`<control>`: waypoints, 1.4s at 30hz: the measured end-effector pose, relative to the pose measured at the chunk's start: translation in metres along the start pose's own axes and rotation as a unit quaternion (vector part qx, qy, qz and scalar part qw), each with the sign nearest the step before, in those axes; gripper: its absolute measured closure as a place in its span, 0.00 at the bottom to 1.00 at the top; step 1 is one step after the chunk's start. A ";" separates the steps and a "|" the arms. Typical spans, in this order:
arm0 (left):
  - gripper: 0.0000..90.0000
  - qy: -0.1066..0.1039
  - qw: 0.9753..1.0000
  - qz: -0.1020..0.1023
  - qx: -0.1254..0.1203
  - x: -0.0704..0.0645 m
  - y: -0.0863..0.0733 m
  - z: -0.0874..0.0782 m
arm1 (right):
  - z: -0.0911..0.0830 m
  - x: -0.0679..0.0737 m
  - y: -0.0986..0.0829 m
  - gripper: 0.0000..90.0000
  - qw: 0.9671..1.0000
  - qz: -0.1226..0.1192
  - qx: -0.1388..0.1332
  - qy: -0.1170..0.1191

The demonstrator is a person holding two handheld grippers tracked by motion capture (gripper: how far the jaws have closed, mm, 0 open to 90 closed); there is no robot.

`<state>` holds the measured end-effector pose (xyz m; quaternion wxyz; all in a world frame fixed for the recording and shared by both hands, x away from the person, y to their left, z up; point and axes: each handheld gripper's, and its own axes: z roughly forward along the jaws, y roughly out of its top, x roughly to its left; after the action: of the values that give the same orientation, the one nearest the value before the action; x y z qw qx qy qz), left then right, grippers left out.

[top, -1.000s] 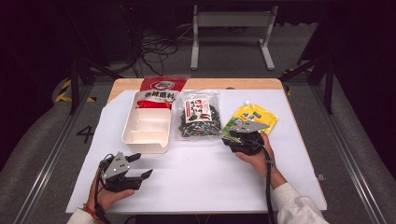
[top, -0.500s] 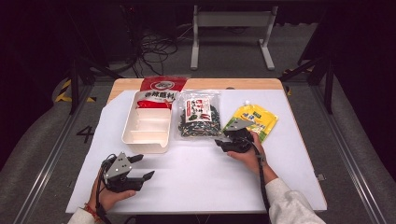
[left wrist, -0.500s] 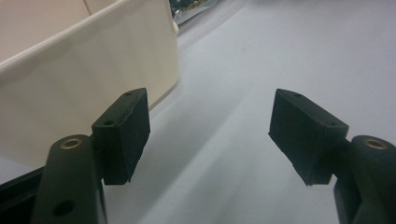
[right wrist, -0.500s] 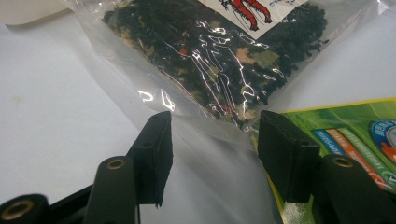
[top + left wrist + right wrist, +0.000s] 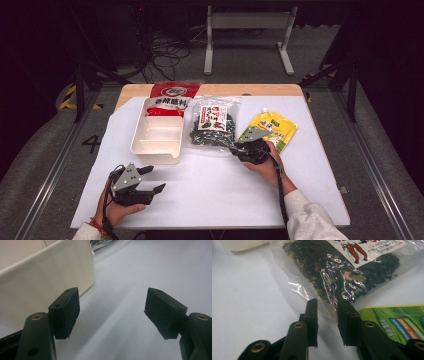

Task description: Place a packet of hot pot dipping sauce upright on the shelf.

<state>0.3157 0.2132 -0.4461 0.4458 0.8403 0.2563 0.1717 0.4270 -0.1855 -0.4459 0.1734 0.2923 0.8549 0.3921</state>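
My right gripper (image 5: 235,148) sits at the near corner of the clear bag of dark dried greens (image 5: 342,272), jaws drawn narrow around the bag's plastic edge; I cannot tell whether they pinch it yet. That bag lies flat between the cream divided tray (image 5: 156,136) and the yellow-green packet (image 5: 272,129). My left gripper (image 5: 112,312) rests wide apart, holding nothing, just beside the tray's wall.

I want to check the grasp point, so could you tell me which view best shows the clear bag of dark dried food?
The right gripper view: the clear bag is close, its corner between the right gripper jaws. The high view shows the whole bag small. The left gripper view catches a blurred sliver.
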 end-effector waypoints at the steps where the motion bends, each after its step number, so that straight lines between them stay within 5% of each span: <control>1: 0.32 0.000 1.000 0.000 0.001 0.000 0.000 0.000 | 0.000 0.001 0.000 0.86 1.000 -0.003 -0.001 0.002; 8: 0.31 -0.003 1.000 -0.003 0.006 0.000 0.000 0.002 | 0.000 0.004 0.001 1.00 0.999 -0.019 0.000 0.033; 15: 0.31 -0.010 1.000 -0.008 0.005 0.000 0.001 0.003 | -0.014 0.009 -0.010 1.00 0.998 -0.024 0.001 0.055; 26: 0.28 -0.022 1.000 -0.018 0.002 -0.002 0.006 0.008 | -0.063 0.048 -0.037 1.00 0.992 -0.056 0.018 0.110; 34: 0.22 -0.067 0.997 -0.029 0.009 -0.006 0.016 0.025 | -0.096 0.064 -0.070 1.00 0.990 -0.047 0.043 0.128; 42: 0.20 -0.120 0.992 -0.019 0.018 -0.019 0.042 0.061 | -0.118 0.056 -0.091 1.00 0.993 -0.023 0.058 0.098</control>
<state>0.3437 0.1418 -0.4448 0.4617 0.8575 0.2196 0.0567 0.2887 -0.2649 -0.4452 0.0805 0.2418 0.8956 0.3646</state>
